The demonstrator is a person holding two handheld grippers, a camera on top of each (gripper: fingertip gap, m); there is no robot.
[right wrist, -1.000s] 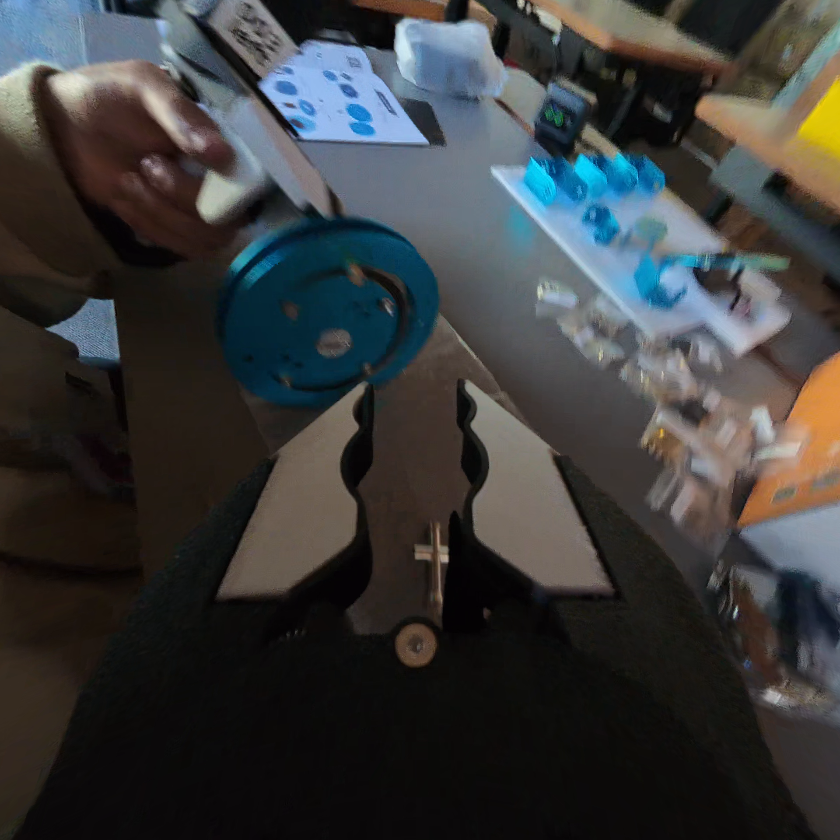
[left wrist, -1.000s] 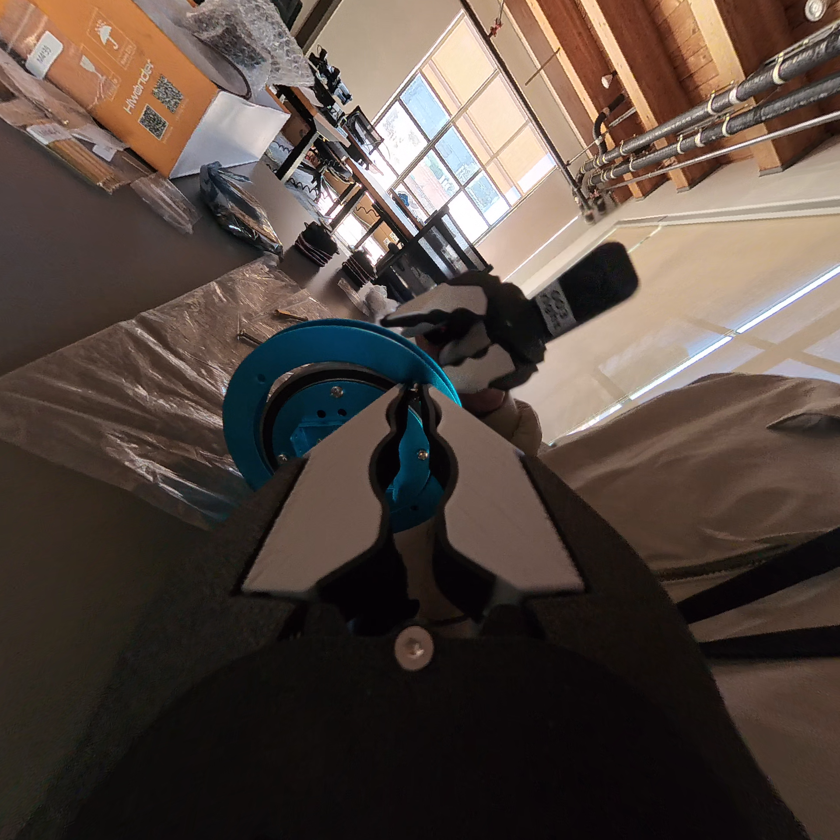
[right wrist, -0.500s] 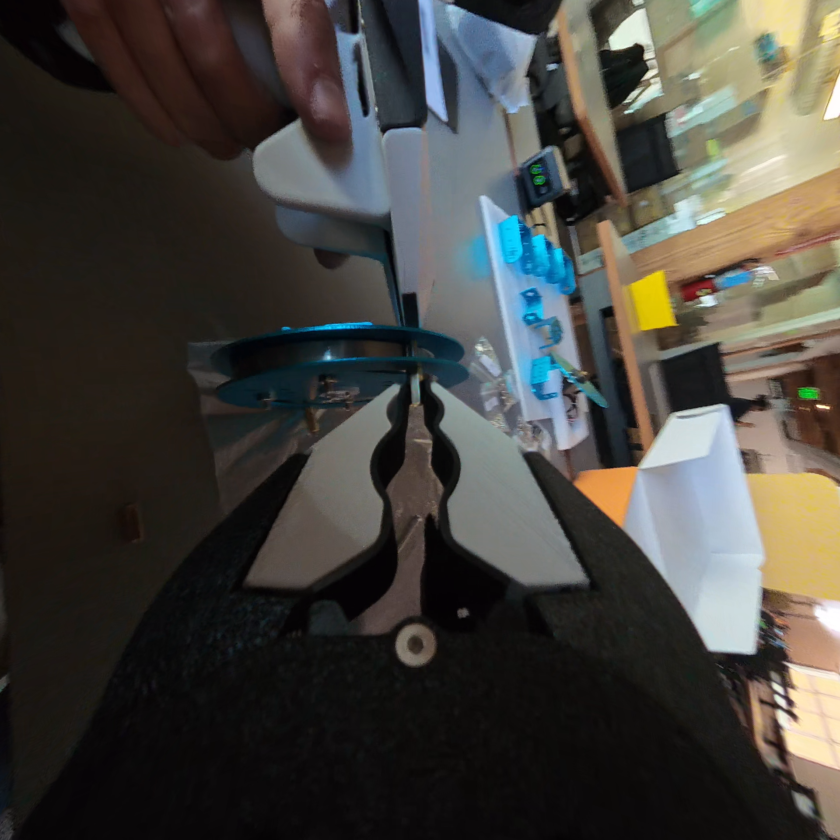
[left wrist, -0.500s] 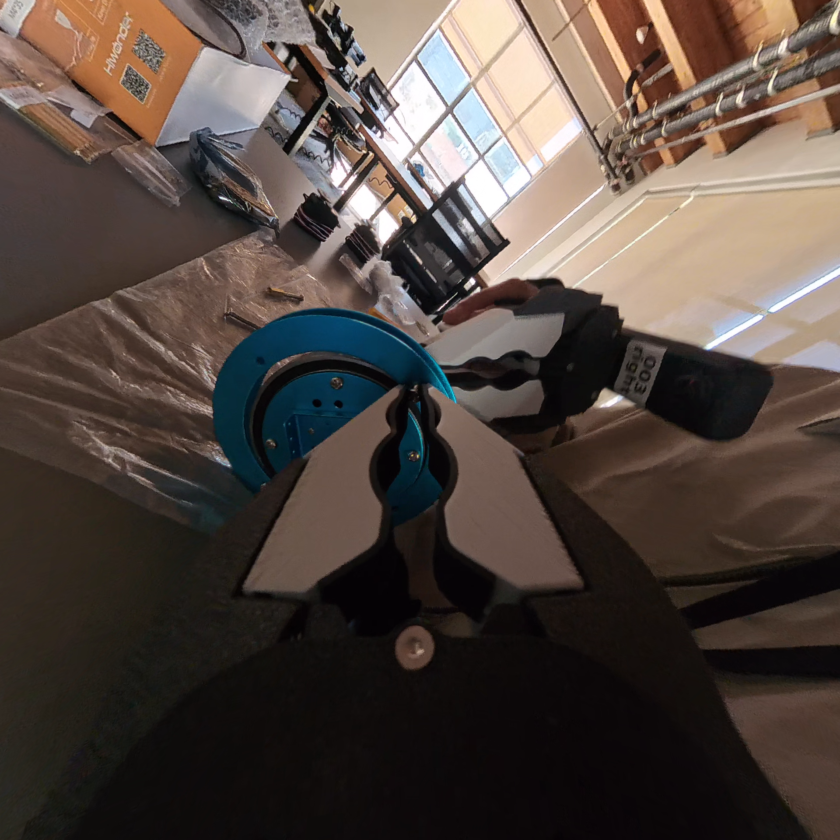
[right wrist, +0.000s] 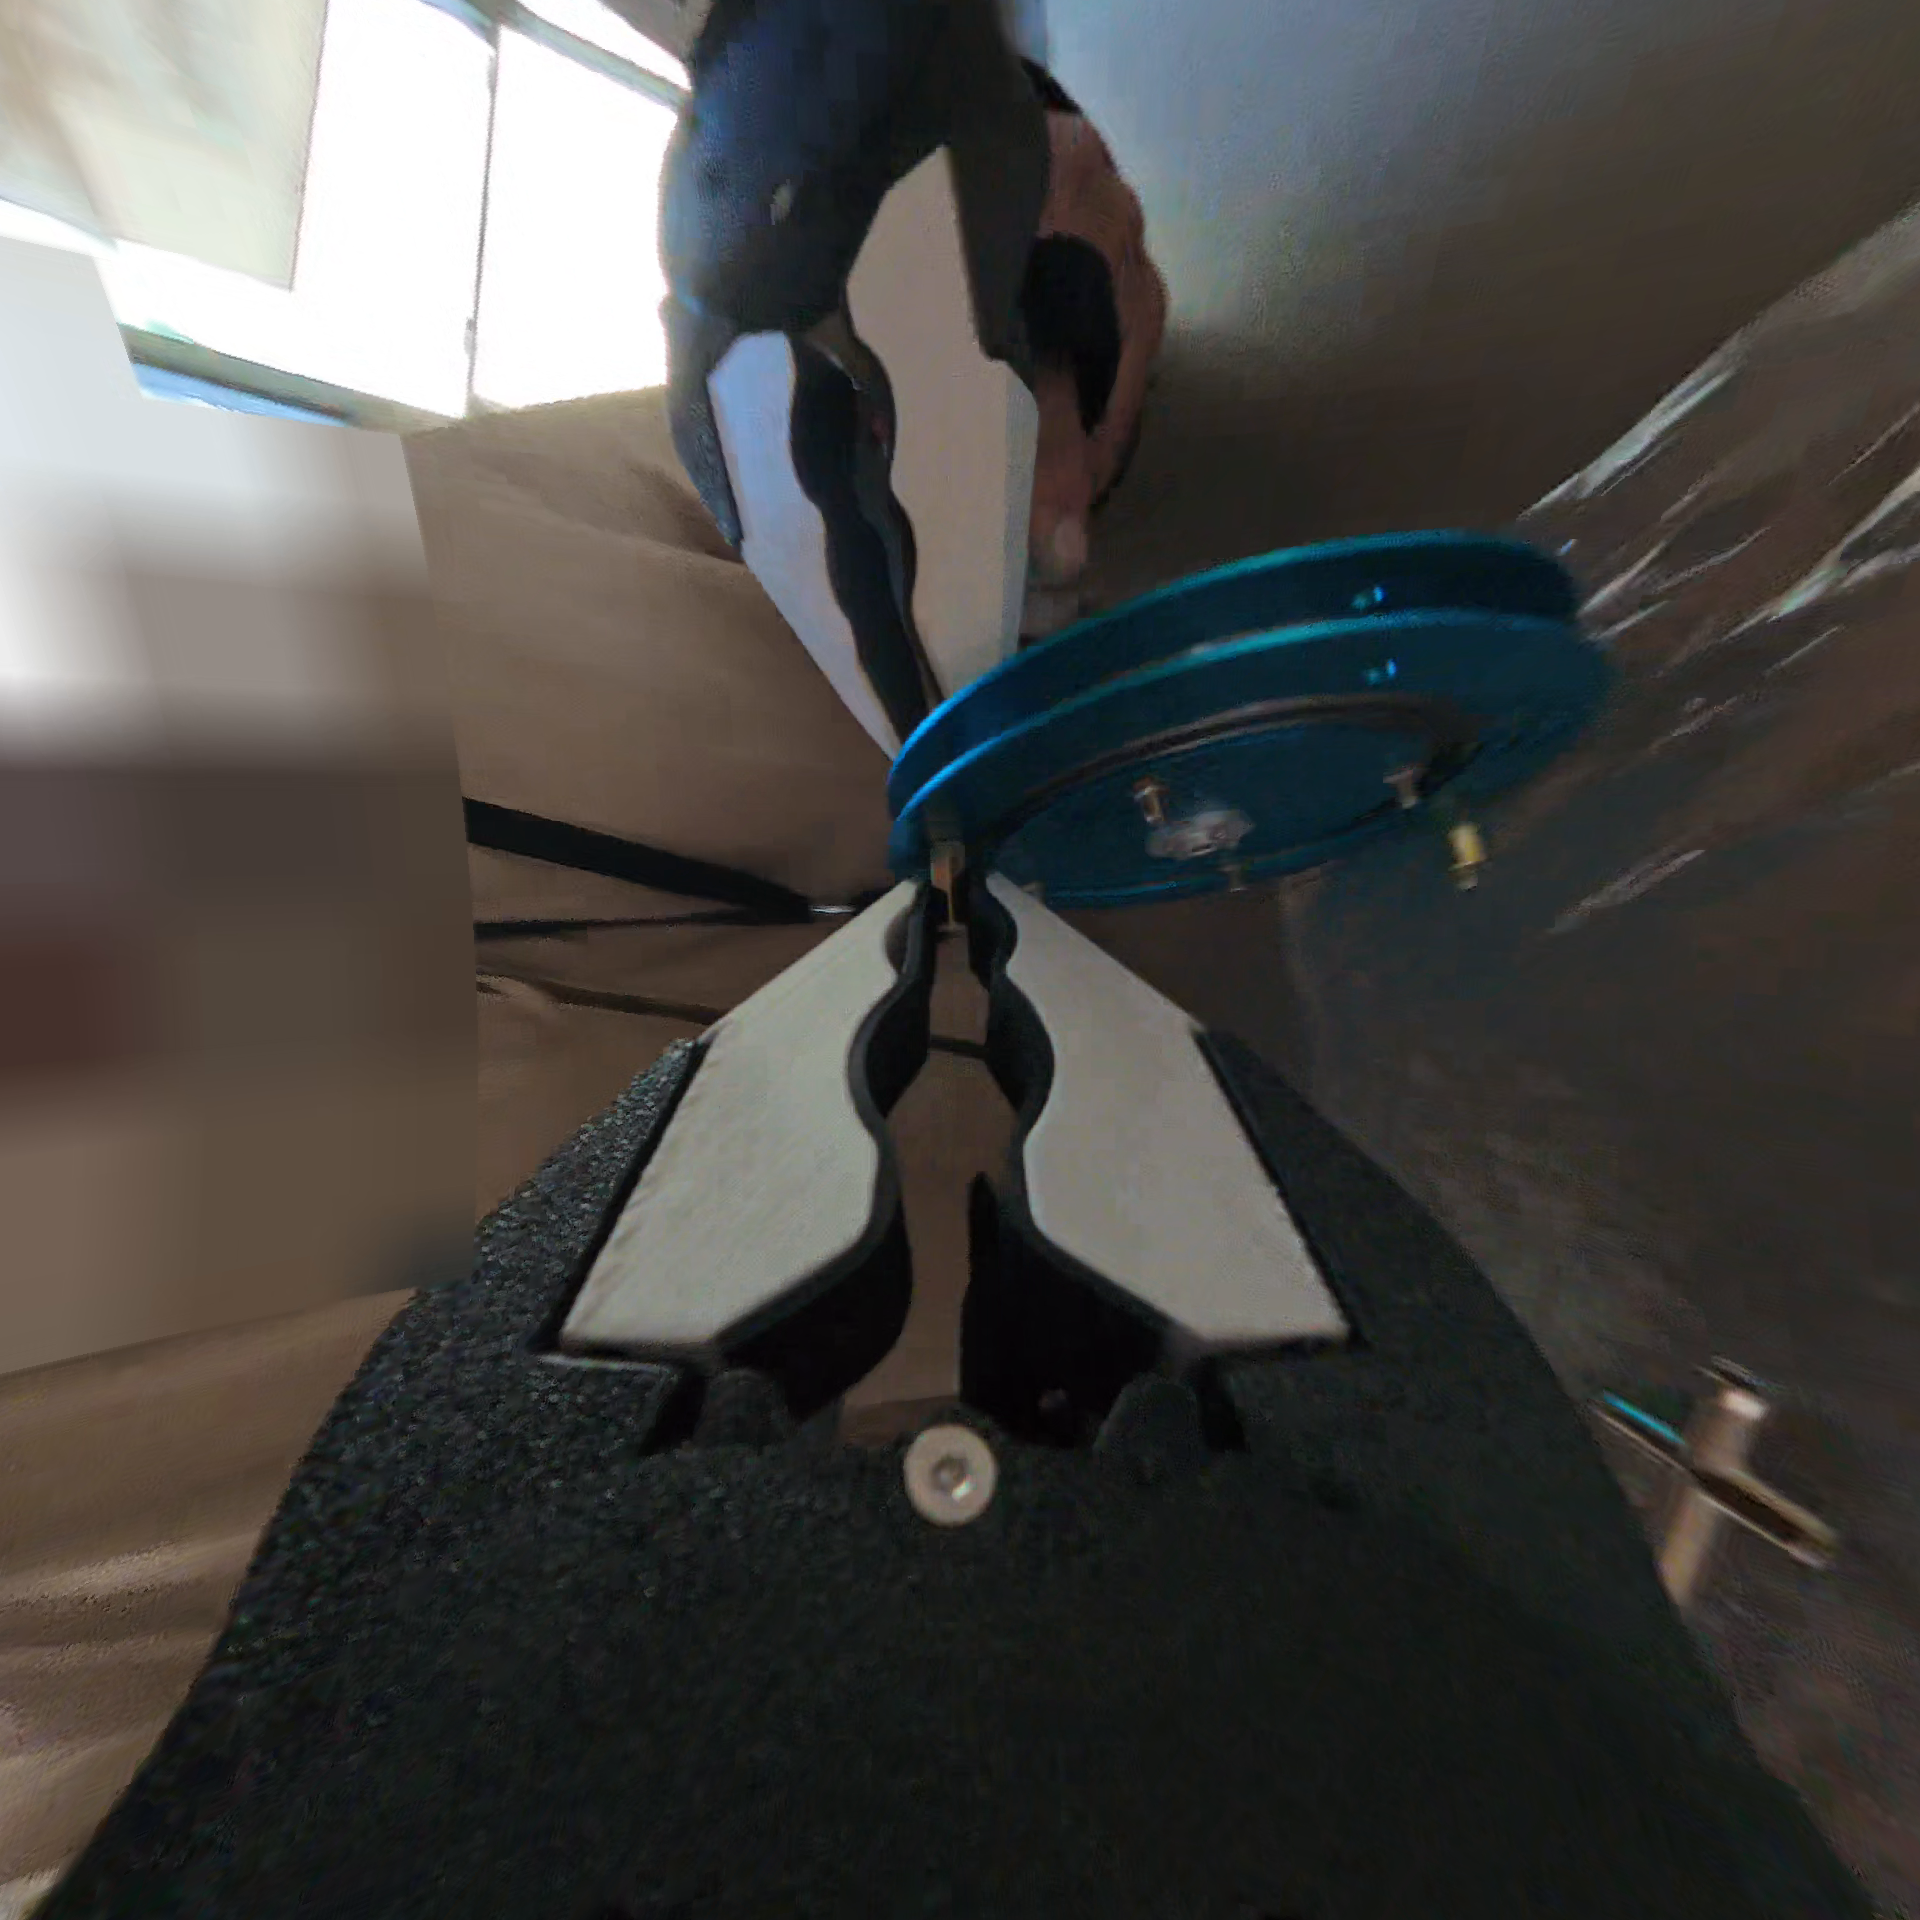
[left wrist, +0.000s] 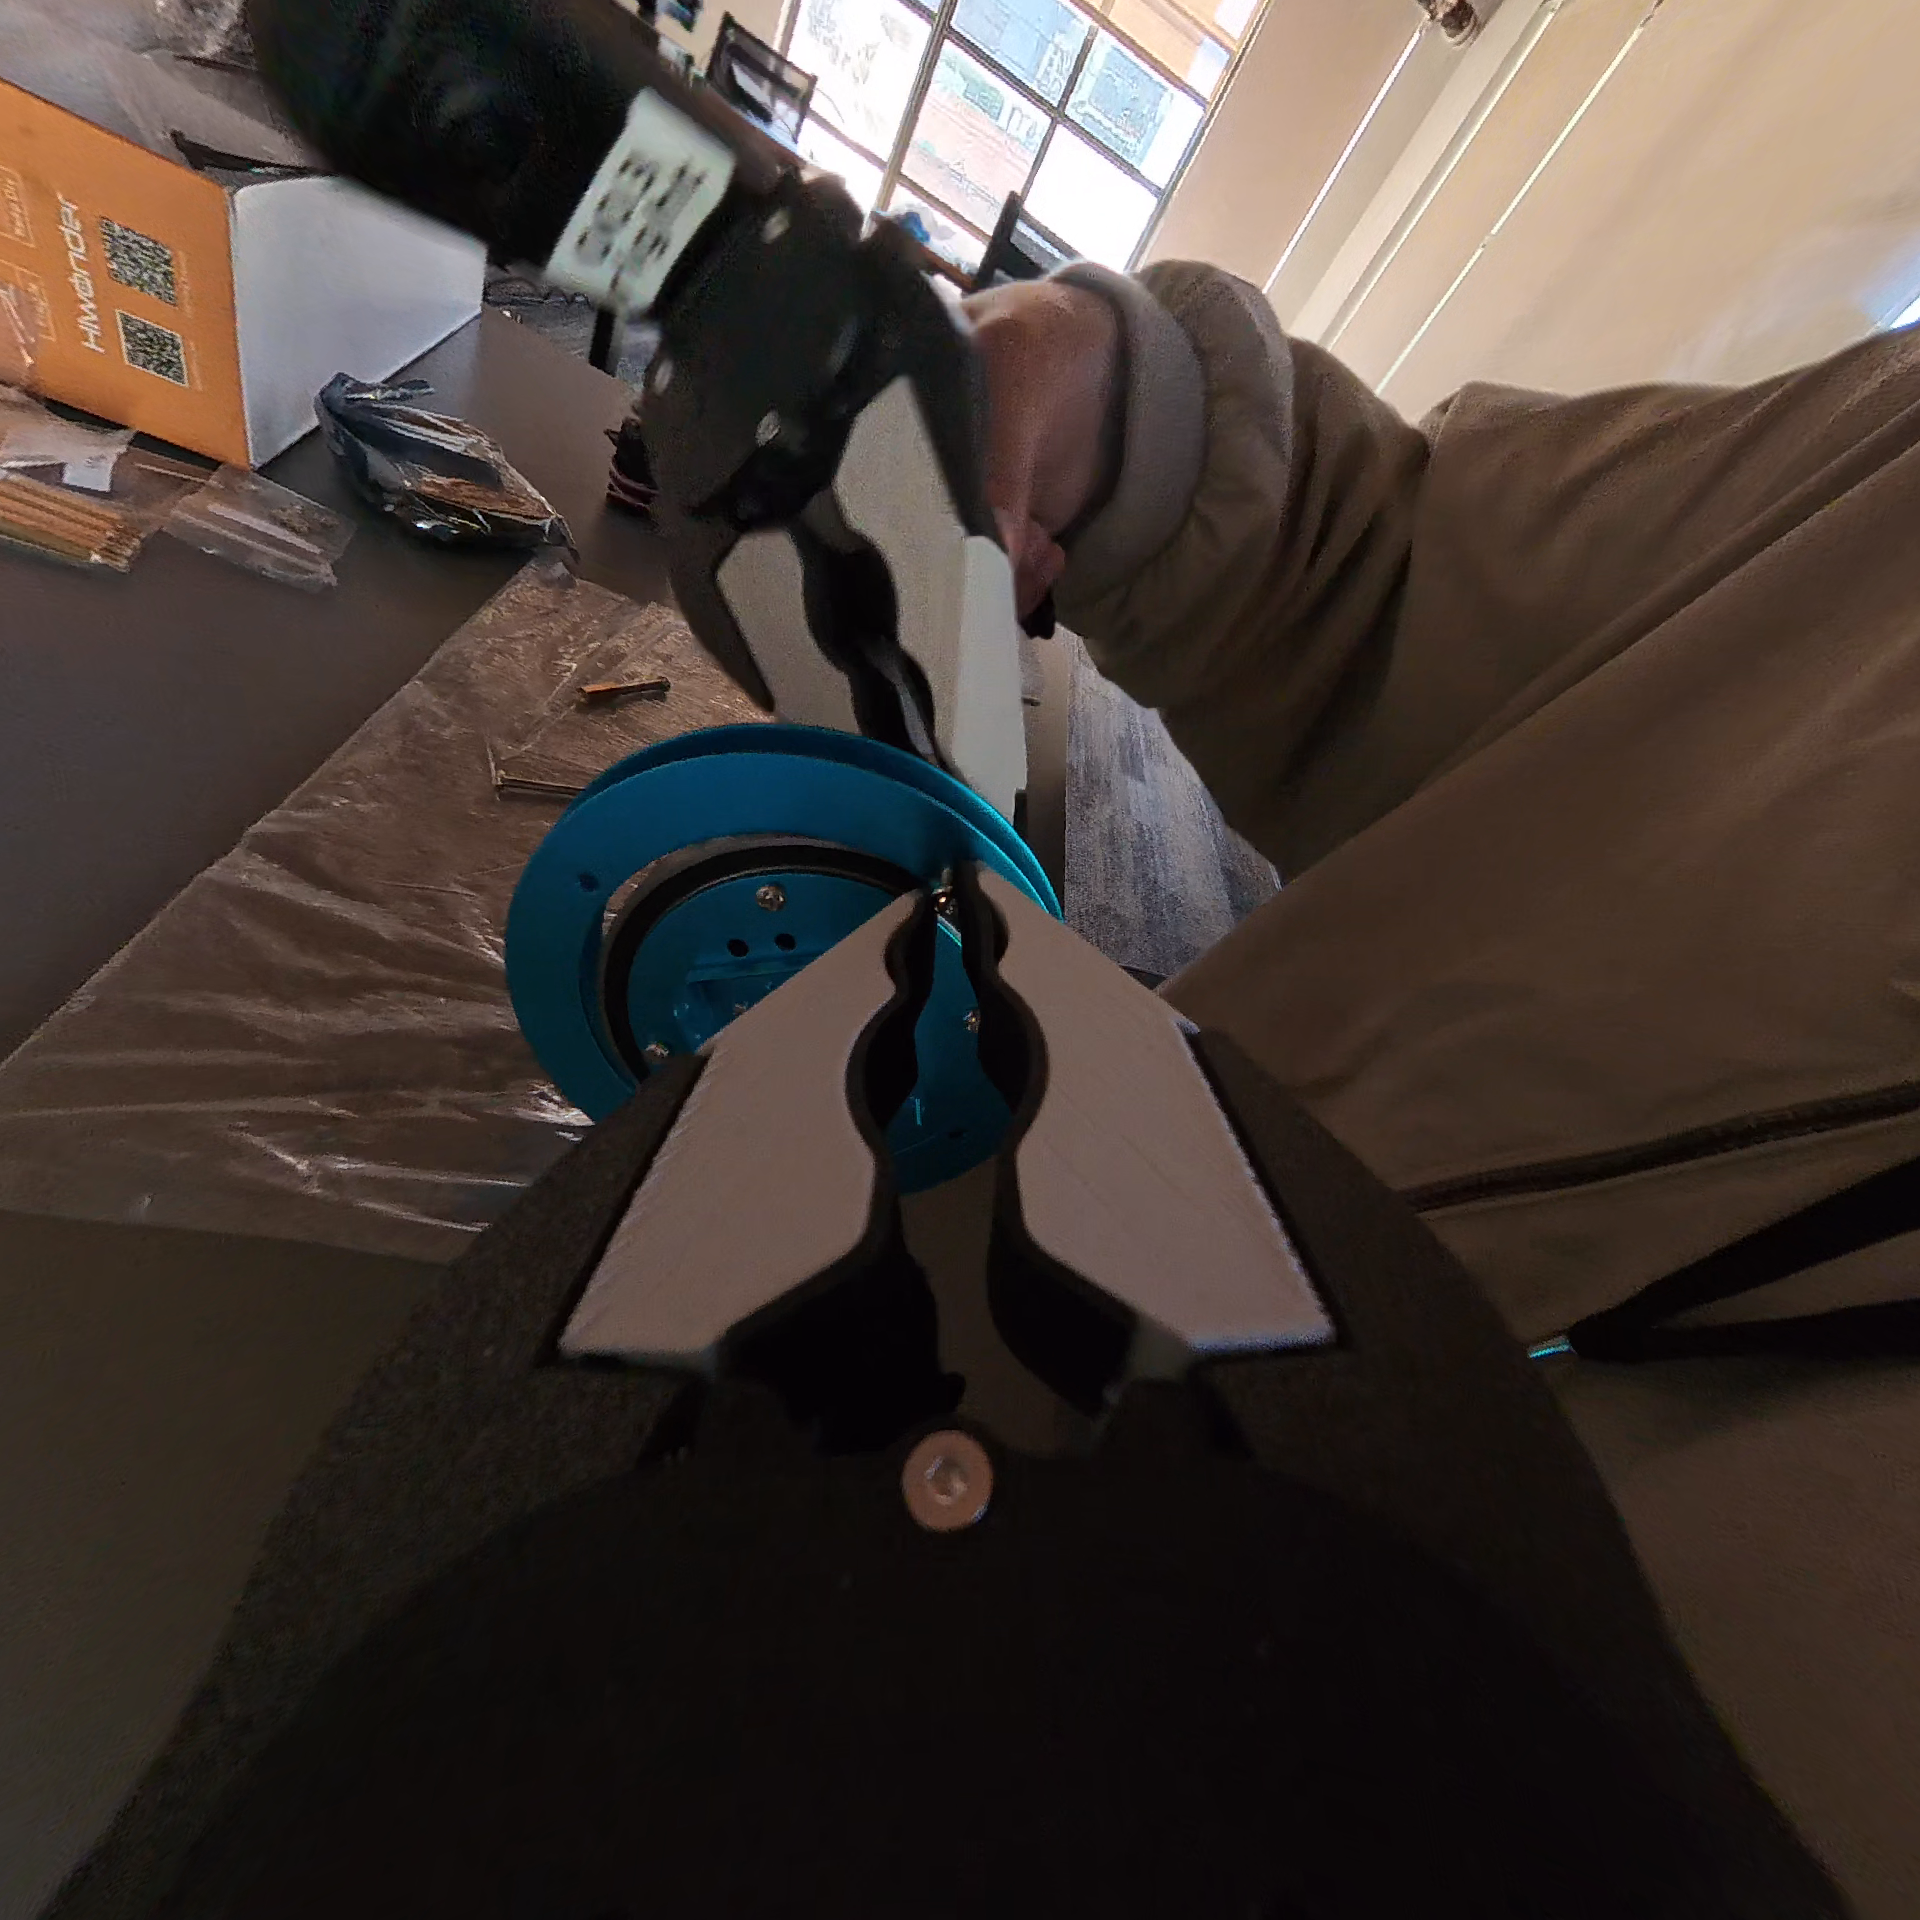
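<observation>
A blue two-layer metal disc assembly [left wrist: 582, 914] is held up over a plastic sheet. My left gripper [left wrist: 940, 883] is shut on its near rim. In the left wrist view my right gripper [left wrist: 935, 758] reaches down onto the disc's far rim. In the right wrist view my right gripper [right wrist: 951, 894] is closed on a small brass pin [right wrist: 945, 868] sticking out of the rim of the disc [right wrist: 1299, 748]. The left gripper [right wrist: 914, 717] shows above it, clamped on the same rim. More pins and a screw head stick out of the disc's underside.
A crinkled plastic sheet [left wrist: 260, 987] covers the dark table, with loose screws [left wrist: 530, 784] on it. An orange and white box [left wrist: 125, 281], small parts bags [left wrist: 260, 530] and a dark bag [left wrist: 436, 488] lie behind. A tan jacket [left wrist: 1558, 727] fills the right side. A blurred metal bolt [right wrist: 1725, 1475] lies at the lower right. The blurred metal bolt [right wrist: 1725, 1475] is about 15 cm from both grippers' fingertips.
My right gripper swung from the disc's right side to above it and stays closed at its rim. My left gripper keeps hold of the disc. Both views have tilted.
</observation>
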